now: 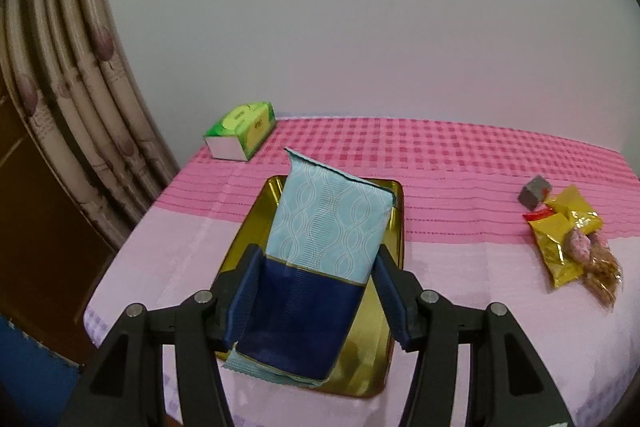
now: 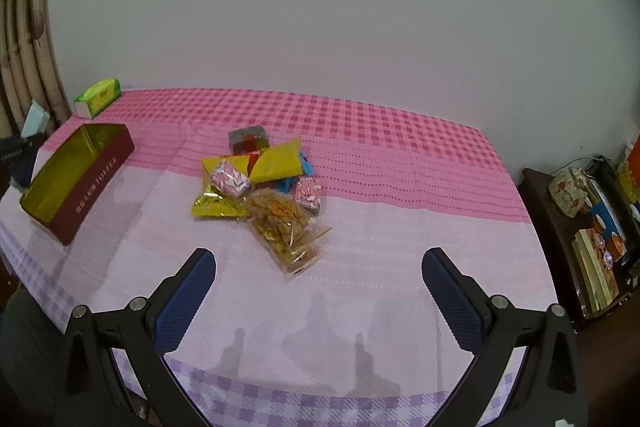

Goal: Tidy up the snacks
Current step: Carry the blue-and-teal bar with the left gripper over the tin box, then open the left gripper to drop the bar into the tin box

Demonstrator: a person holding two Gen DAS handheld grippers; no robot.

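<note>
Left tool (image 1: 316, 307) pinching blue packet (image 1: 320, 251) over gold tin (image 1: 394, 211), right tool (image 2: 318, 301) spread above pink checked tablecloth (image 2: 400, 131)

The left gripper (image 1: 316, 297) is showing two matte black, angular linkage arms, each carrying a pair of round silver pivot pins. Its fingers (image 1: 394, 301) are wearing dark blue pads with a fine ribbed texture. The right gripper (image 2: 318, 301) is looking the same: black forked arms, silver pins, and blue cross-hatched pads (image 2: 452, 303) on black backings.
</note>
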